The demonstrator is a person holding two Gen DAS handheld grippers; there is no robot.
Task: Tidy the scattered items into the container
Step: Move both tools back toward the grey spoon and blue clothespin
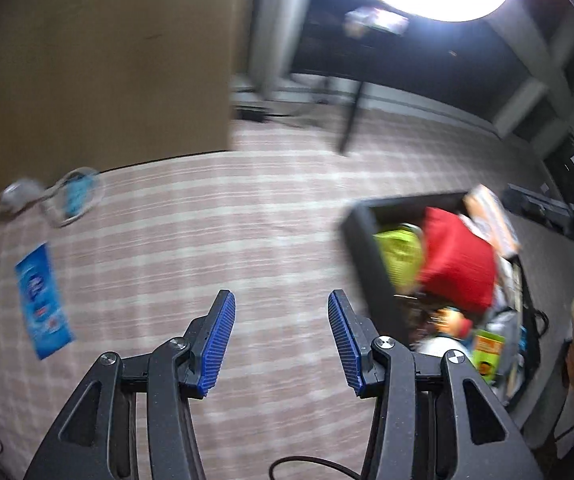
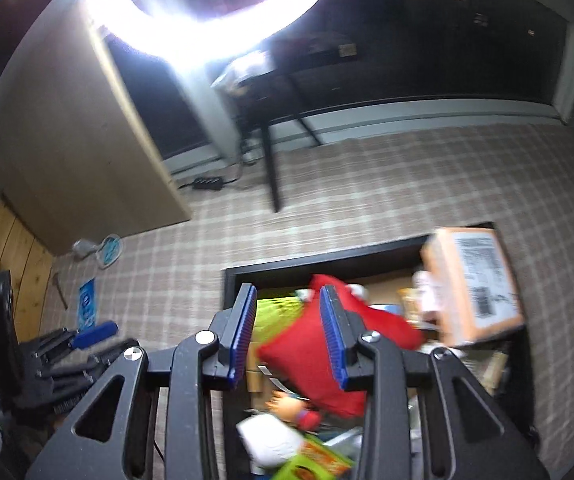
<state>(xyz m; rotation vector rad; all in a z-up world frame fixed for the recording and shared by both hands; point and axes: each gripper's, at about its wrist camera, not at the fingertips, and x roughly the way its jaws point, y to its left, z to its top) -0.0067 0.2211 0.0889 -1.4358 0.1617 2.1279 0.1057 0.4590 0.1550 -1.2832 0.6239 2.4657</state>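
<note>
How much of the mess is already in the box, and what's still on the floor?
Mostly done: the black box already holds a red pouch, a cardboard parcel, a green packet and more. Nothing is in hand: the left gripper and right gripper both have open, empty jaws. Still out on the checked carpet are a blue packet and a clear bag with something blue inside.

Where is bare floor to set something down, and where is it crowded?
The checked carpet is bare between the blue packet on one side and the black container on the other, under the open left gripper. The container is crowded: red cushion, cardboard box and smaller items fill it.
</note>
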